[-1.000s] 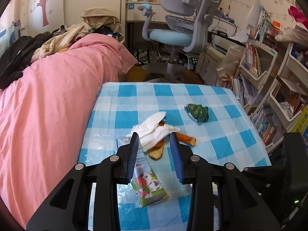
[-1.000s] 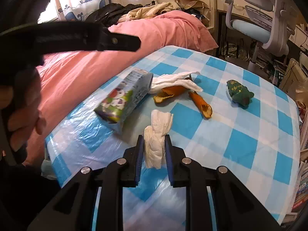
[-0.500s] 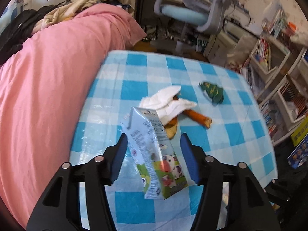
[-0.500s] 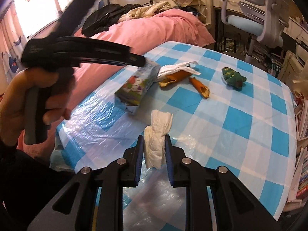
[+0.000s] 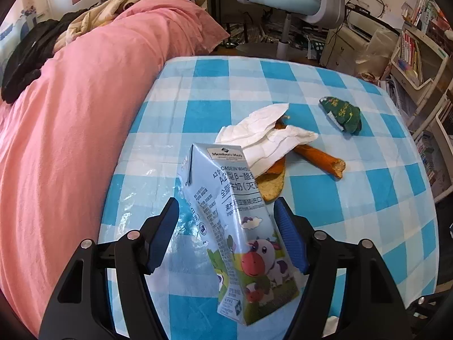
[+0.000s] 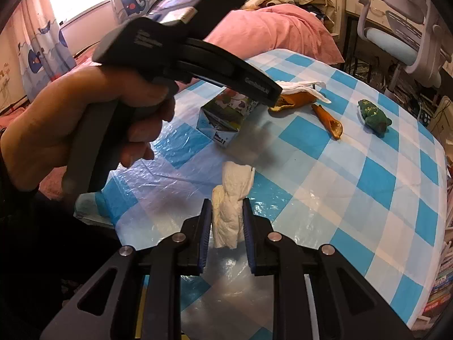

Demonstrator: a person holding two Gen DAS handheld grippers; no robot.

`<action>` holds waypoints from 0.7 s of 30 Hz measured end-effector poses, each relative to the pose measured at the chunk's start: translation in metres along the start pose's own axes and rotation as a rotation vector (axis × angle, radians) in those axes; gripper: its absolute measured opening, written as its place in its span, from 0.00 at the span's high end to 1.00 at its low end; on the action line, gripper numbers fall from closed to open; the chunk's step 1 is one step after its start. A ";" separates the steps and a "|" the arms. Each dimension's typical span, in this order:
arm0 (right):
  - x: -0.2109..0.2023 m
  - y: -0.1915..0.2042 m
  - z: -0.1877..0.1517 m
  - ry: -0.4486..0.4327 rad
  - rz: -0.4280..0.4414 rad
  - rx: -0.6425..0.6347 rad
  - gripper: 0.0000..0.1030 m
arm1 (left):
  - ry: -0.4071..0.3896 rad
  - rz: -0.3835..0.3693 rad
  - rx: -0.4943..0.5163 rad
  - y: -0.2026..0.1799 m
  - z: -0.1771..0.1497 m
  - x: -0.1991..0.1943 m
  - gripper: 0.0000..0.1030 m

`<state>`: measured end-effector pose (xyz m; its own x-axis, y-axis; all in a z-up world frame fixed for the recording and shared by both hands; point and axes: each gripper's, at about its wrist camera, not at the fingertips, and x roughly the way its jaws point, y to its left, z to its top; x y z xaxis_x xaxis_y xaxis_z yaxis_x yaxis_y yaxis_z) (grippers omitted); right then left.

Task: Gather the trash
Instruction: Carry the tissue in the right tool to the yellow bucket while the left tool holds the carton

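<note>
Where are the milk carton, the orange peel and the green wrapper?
milk carton (image 5: 243,221), left wrist view, printed side.
orange peel (image 5: 320,157), left wrist view, long strip's middle.
green wrapper (image 5: 342,112), left wrist view, its centre.

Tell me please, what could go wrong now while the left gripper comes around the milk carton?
The left gripper, whose jaws have just been opening, straddles the milk carton without pressing; a slanted close could tip it. The peel beside the carton might be dragged along. The right gripper pinches a tissue wad by its lower part only, so it could slip.
</note>
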<state>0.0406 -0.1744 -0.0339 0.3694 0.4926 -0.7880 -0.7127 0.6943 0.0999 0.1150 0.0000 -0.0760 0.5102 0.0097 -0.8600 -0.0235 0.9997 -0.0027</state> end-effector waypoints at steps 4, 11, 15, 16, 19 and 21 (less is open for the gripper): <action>-0.001 0.002 -0.002 0.003 -0.010 -0.021 0.78 | -0.001 -0.043 -0.010 0.003 -0.001 0.001 0.72; -0.006 0.002 -0.005 0.001 -0.034 -0.028 0.78 | -0.169 -0.139 -0.027 0.002 0.005 -0.054 0.71; -0.011 -0.001 -0.004 -0.015 -0.048 -0.014 0.78 | -0.239 -0.145 -0.025 0.001 0.006 -0.073 0.71; -0.013 -0.002 -0.004 -0.022 -0.052 -0.011 0.78 | -0.239 -0.146 -0.024 0.001 0.005 -0.074 0.71; -0.019 -0.003 -0.002 -0.050 -0.065 -0.001 0.78 | -0.240 -0.136 -0.015 -0.001 0.003 -0.077 0.71; -0.023 -0.004 -0.001 -0.067 -0.068 0.009 0.78 | -0.246 -0.130 -0.005 -0.001 0.001 -0.081 0.71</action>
<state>0.0346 -0.1894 -0.0174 0.4562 0.4780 -0.7506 -0.6792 0.7320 0.0534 0.0747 -0.0018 -0.0055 0.7024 -0.1133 -0.7027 0.0523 0.9928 -0.1078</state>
